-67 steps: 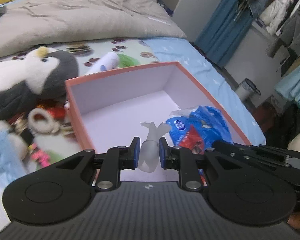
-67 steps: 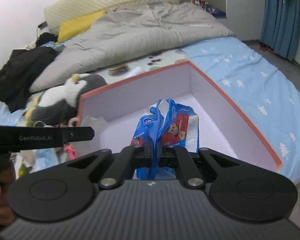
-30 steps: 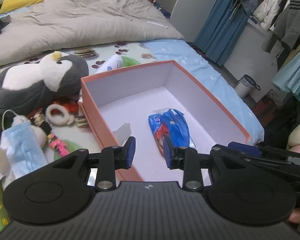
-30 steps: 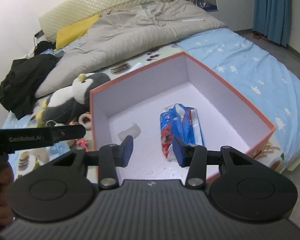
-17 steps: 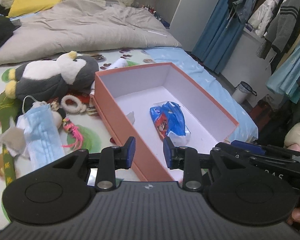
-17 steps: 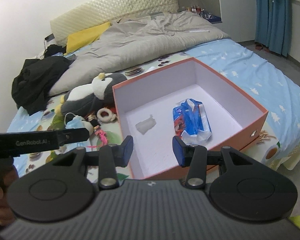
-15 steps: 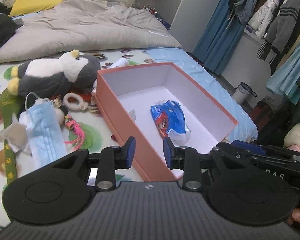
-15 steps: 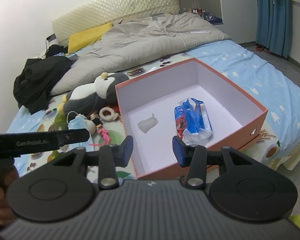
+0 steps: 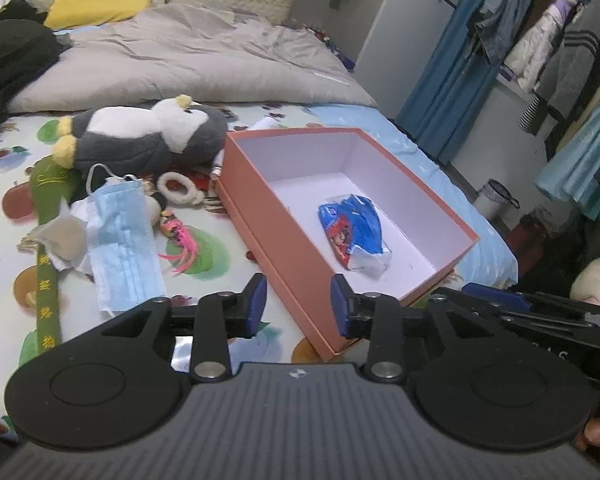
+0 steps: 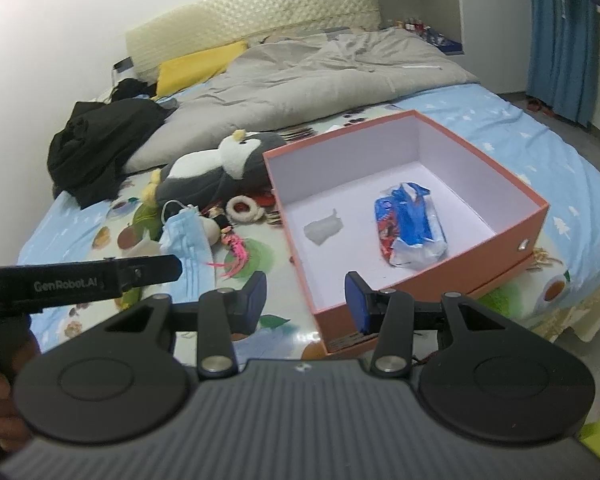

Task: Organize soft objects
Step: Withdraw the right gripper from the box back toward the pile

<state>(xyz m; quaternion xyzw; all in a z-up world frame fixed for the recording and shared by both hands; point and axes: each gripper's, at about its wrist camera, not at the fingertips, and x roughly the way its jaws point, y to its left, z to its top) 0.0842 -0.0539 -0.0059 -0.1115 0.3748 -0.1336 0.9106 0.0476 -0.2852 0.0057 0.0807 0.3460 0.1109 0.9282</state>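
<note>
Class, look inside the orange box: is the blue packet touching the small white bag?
Apart. The right wrist view shows bare white box floor between the blue packet and the white bag.

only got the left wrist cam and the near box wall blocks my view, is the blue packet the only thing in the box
Observer: No. The right wrist view shows a small white wad on the floor of the box, left of the blue packet and apart from it.
Operator: is the right gripper carrying anything
Observer: No. The right gripper is open with nothing between its fingers, short of the box's near corner.
Operator: any handle on the box side i can't see
Observer: No handle shows there, only a small metal eyelet in the outer right wall.
</note>
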